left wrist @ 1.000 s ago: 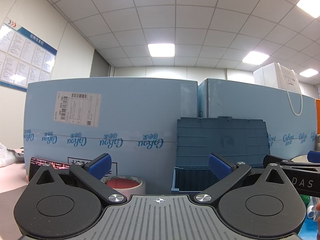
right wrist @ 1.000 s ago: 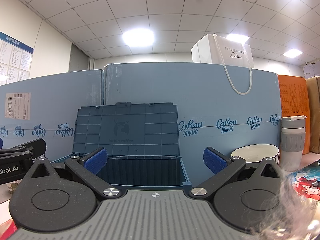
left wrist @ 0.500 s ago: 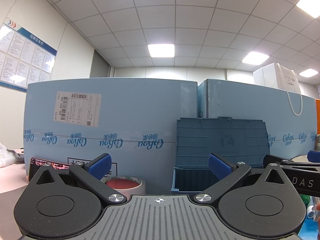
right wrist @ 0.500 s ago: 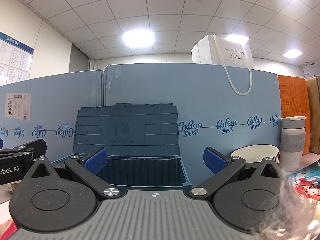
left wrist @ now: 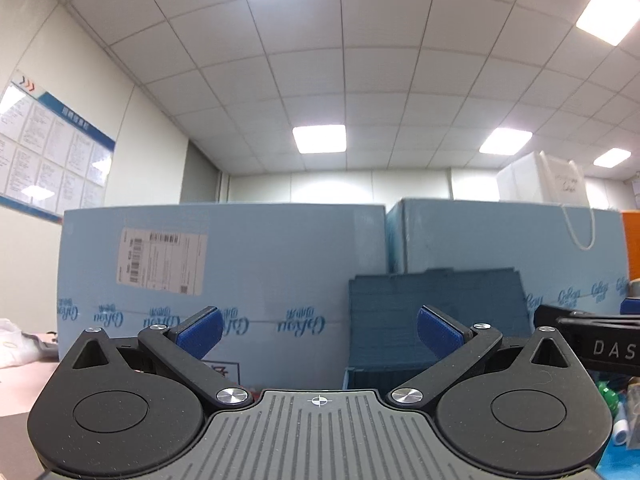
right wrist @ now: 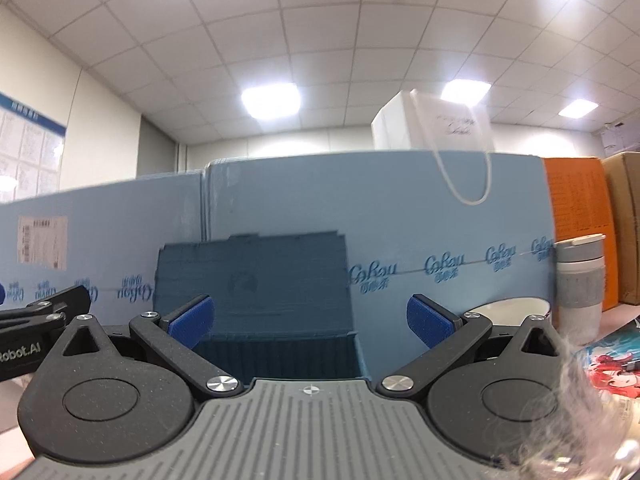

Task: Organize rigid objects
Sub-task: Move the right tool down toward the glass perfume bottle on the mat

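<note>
Dark blue bin (right wrist: 280, 344) sits lid-up against the light blue cartons (right wrist: 400, 220), dead ahead. Right gripper (right wrist: 308, 320) and left gripper (left wrist: 318, 330): both spread wide, holding nothing. Bowl (right wrist: 508, 308) and tumbler (right wrist: 580, 292) unsorted beside it. Task looks barely begun.

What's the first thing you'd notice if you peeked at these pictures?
The dark blue crate with its lid standing open, straight ahead of the right tool, whose blue-padded fingers are spread wide with nothing between them. Behind it, big light blue boxes form a wall, and a white bowl and grey cup sit to the right.
</note>
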`<control>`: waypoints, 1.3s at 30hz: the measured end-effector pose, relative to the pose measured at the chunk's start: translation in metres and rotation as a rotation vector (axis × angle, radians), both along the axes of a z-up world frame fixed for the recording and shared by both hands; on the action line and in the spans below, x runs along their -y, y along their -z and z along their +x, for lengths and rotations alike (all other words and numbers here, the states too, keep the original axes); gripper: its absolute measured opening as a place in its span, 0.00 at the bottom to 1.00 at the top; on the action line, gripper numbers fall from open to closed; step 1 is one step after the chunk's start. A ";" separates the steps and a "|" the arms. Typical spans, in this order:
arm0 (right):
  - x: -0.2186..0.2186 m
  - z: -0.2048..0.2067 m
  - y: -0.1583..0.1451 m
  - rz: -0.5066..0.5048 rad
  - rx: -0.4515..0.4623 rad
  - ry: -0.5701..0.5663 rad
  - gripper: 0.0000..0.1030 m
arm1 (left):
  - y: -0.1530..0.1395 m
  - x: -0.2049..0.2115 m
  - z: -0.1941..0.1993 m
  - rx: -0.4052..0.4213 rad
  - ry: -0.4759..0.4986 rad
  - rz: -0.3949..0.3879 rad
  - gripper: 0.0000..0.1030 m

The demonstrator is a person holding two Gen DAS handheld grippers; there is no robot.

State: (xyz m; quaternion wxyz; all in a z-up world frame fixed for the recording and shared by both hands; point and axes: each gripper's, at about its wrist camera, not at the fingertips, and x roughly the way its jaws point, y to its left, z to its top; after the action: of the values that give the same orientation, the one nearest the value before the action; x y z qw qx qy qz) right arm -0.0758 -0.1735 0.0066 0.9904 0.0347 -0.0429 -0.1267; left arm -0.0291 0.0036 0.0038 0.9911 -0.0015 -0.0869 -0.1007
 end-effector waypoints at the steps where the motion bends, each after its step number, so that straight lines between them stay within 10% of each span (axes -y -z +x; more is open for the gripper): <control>1: 0.000 -0.003 -0.002 -0.014 -0.002 -0.004 1.00 | -0.001 -0.002 -0.003 0.005 0.012 -0.007 1.00; 23: 0.039 -0.175 -0.068 0.026 0.069 0.225 1.00 | -0.014 -0.008 -0.068 0.140 0.351 0.005 1.00; 31: 0.088 -0.207 -0.064 0.152 -0.158 0.337 1.00 | -0.026 0.037 -0.036 -0.406 0.671 0.037 1.00; 39: 0.131 -0.203 -0.036 0.444 -0.380 0.206 1.00 | -0.017 0.087 -0.005 -0.928 0.870 -0.064 1.00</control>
State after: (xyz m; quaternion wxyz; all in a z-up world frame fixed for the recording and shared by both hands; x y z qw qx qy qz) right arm -0.2785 -0.3044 0.0425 0.9308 0.2216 0.1687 -0.2367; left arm -0.0338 -0.0836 0.0209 0.7936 -0.1096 0.3570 -0.4804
